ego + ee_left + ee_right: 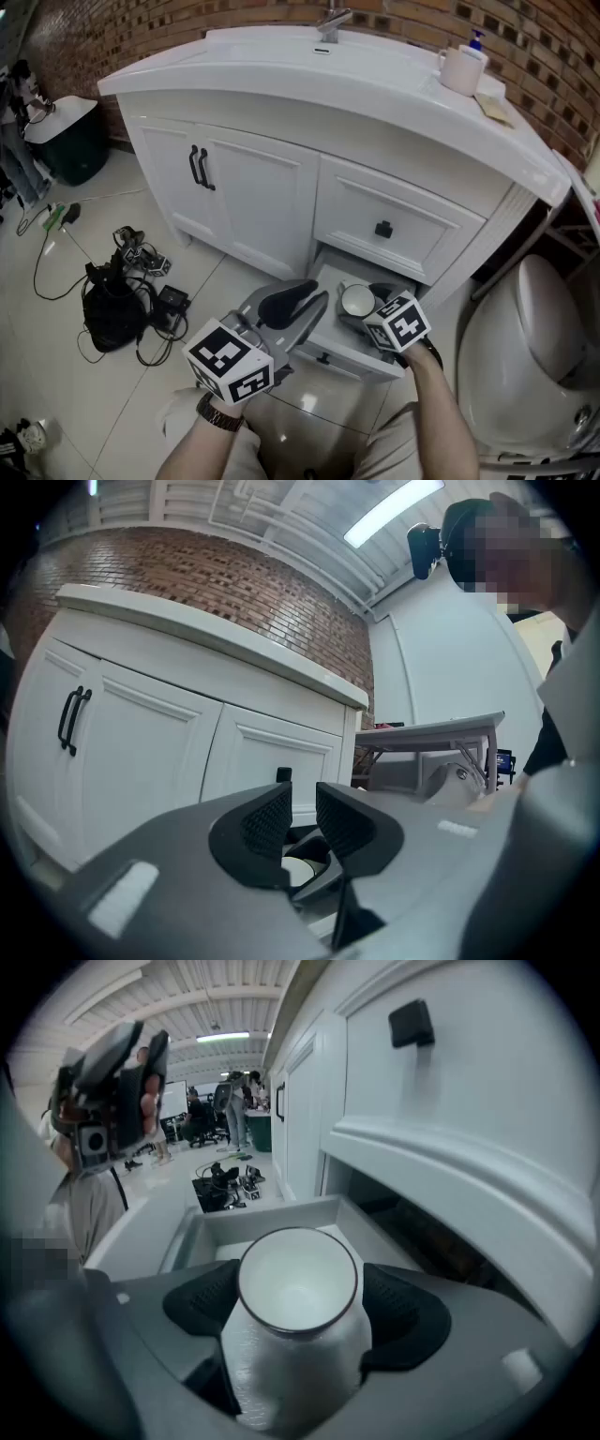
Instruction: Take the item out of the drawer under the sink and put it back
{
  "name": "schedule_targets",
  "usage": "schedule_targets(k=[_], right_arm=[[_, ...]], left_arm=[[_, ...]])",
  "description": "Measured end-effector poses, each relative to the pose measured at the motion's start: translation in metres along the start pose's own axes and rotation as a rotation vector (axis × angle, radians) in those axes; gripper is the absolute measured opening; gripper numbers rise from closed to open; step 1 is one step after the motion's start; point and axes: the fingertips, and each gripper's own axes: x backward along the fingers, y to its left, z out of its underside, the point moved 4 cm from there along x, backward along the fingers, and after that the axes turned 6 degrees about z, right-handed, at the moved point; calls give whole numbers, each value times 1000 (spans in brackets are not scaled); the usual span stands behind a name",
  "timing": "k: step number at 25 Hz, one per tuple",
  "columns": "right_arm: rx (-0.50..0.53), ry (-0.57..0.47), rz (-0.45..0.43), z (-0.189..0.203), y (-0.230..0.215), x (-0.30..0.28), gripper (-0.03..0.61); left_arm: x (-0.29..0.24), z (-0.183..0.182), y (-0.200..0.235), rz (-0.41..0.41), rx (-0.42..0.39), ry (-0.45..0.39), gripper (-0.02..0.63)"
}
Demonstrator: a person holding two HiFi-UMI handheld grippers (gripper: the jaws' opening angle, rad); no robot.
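The lower drawer (328,339) of the white sink cabinet (281,112) stands pulled out. A white cup (355,302) with a dark rim stands upright in it. My right gripper (367,298) reaches into the drawer, its jaws spread wide on either side of the cup. In the right gripper view the cup (298,1288) fills the space between the black pads (398,1312) of the right gripper (300,1309); I see no firm press. My left gripper (298,295) hovers just left of the drawer, jaws a narrow gap apart and empty, as the left gripper view (302,822) shows.
The shut upper drawer with a black knob (383,229) overhangs the open one. Cabinet doors with black handles (200,169) are at the left. A toilet (534,356) stands close at the right. A black bag and cables (117,305) lie on the tiled floor. A mug (462,68) sits on the counter.
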Motion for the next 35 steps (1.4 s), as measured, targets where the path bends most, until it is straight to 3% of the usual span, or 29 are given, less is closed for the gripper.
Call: schedule_targets(k=[5,7,9,13,17,21,26,35], right_arm=[[70,32,12,0,-1,-22,408],[58,-9,11,-9,-4,-8,408],[19,-134,31,-25,-8,25,407],[-55,-505,89,-52,-7,122,407],[-90,-688,98,-50,-6,186,407],[-100,-706,141,-36,-8,213,407],[-89,-706,159,-28,-5,224,407],[-108,-652,150,-28,-5,206,407]], left_arm=[[-5,-8,1,15,-7,-21,97],[-4,-10,2,7,-6,-28,97],[-4,-9,2,2,-1,-28,97],[-5,0,4,7,2,-17,87],[-12,4,2,21,-13,10,88],[-23,10,-12,45,-9,24,86],[-38,14,-33,66,-74,52,48],[-31,5,-27,55,-11,-21,78]])
